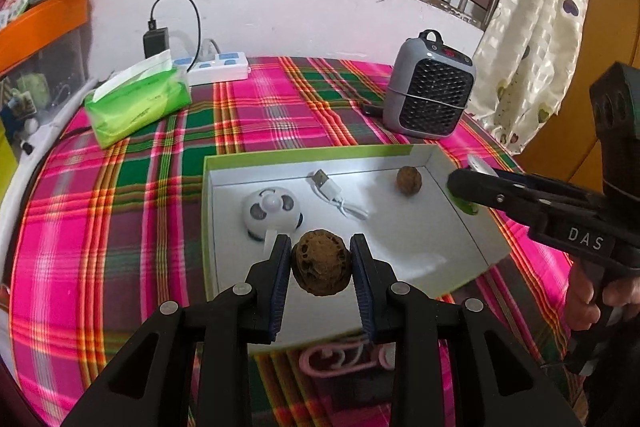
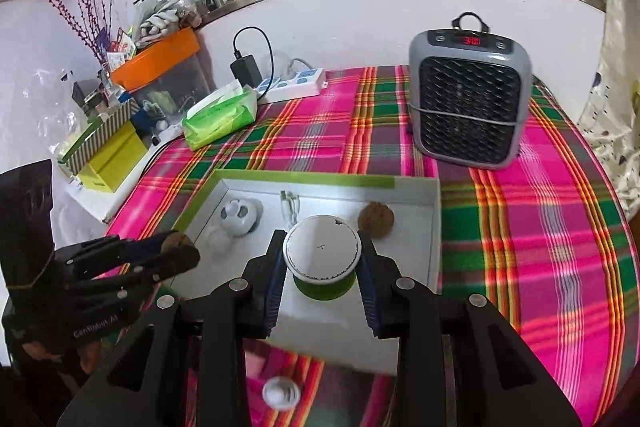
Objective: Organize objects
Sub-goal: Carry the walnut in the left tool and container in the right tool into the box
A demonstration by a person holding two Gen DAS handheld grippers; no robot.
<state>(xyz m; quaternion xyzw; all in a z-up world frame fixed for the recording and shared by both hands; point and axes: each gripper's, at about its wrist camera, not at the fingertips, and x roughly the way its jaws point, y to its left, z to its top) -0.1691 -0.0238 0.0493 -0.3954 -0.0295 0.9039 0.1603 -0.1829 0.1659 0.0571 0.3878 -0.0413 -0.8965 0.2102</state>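
My left gripper (image 1: 321,269) is shut on a brown walnut (image 1: 321,263), held above the near part of a white box with a green rim (image 1: 256,159). In the box lie a white mini fan (image 1: 273,213), a white USB cable (image 1: 336,195) and a second walnut (image 1: 409,180). My right gripper (image 2: 322,267) is shut on a small green jar with a white lid (image 2: 322,253), held over the box (image 2: 304,179). In the left wrist view the right gripper (image 1: 466,187) is at the box's right wall. The left gripper also shows in the right wrist view (image 2: 176,251).
A grey heater (image 1: 430,87) stands behind the box on the plaid cloth (image 1: 120,227). A green tissue pack (image 1: 136,103) and a power strip (image 1: 218,67) are at the back left. A pink cable (image 1: 344,359) and a small white cap (image 2: 281,391) lie near the front.
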